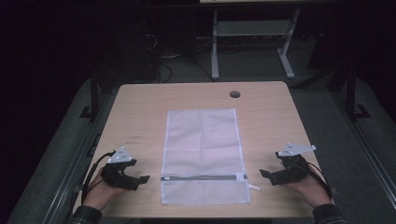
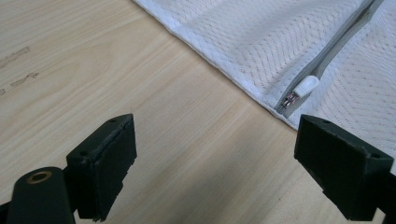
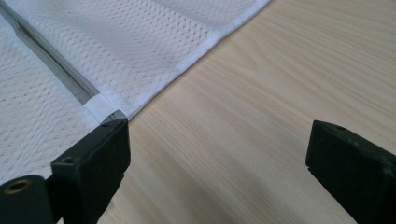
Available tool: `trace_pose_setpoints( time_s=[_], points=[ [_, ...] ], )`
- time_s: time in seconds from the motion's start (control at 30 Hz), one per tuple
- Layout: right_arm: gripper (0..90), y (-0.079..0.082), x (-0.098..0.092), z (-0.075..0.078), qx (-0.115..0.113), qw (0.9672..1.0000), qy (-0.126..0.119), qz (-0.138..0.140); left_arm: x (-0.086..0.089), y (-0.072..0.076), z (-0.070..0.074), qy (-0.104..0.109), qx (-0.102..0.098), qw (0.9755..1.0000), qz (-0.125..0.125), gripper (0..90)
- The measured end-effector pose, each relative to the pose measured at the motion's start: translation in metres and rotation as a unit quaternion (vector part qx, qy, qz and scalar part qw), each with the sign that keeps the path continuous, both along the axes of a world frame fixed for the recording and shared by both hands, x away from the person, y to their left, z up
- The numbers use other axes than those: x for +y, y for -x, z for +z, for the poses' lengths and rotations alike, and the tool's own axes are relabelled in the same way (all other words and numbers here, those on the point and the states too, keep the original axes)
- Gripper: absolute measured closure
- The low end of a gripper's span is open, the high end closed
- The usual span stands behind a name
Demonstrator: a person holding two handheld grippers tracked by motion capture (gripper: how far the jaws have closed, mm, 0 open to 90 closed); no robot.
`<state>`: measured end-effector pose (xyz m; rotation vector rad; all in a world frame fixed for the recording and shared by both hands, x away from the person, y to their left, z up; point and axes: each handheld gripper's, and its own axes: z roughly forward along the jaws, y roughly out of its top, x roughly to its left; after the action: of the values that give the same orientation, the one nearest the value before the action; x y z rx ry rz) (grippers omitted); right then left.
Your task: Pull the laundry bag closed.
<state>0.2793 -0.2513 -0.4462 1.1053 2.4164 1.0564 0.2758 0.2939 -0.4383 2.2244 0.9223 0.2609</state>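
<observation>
A white mesh bag [image 1: 203, 156] lies flat in the middle of the wooden table [image 1: 271, 116], its grey zipper [image 1: 198, 177] running across near the person's edge. The left gripper [image 1: 144, 179] rests on the table just beside the bag's left edge, jaws spread wide and holding nothing. The right gripper [image 1: 264, 173] sits beside the right edge, jaws likewise apart and empty, touching no part of the bag.

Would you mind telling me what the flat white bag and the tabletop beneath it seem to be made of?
The flat white zippered bag looks like synthetic mesh fabric: fine perforations show, with a stitched hem and a grey zipper. The pale wooden table appears to be wood or wood-look laminate, matte, with straight printed-looking grain.
</observation>
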Motion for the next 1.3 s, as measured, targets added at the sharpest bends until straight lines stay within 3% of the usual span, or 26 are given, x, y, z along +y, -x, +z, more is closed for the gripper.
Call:
trace_pose_setpoints(
  time_s=[0.33, 0.63, 1.0, 1.3],
  points=[
    [6.3, 0.001, 0.001, 0.002, 0.002, 1.0000, -0.002, 0.004, -0.001, 0.001, 0.002, 0.003, 0.003, 1.0000, -0.002, 12.2],
    [8.9, 0.001, 0.014, 0.008, -0.003, 0.9986, -0.010, 0.051, -0.004, -0.001, 0.003, 0.005, 0.007, 1.0000, -0.001, 12.3],
    [13.0, 0.000, 0.048, 0.018, -0.012, 0.9944, -0.013, 0.104, -0.001, 0.000, 0.002, 0.003, 0.004, 1.0000, -0.005, 12.2],
    [17.5, -0.004, 0.083, 0.021, -0.008, 0.9869, -0.021, 0.160, 0.000, 0.000, 0.002, 0.003, 0.004, 1.0000, -0.003, 12.3]
  ],
)
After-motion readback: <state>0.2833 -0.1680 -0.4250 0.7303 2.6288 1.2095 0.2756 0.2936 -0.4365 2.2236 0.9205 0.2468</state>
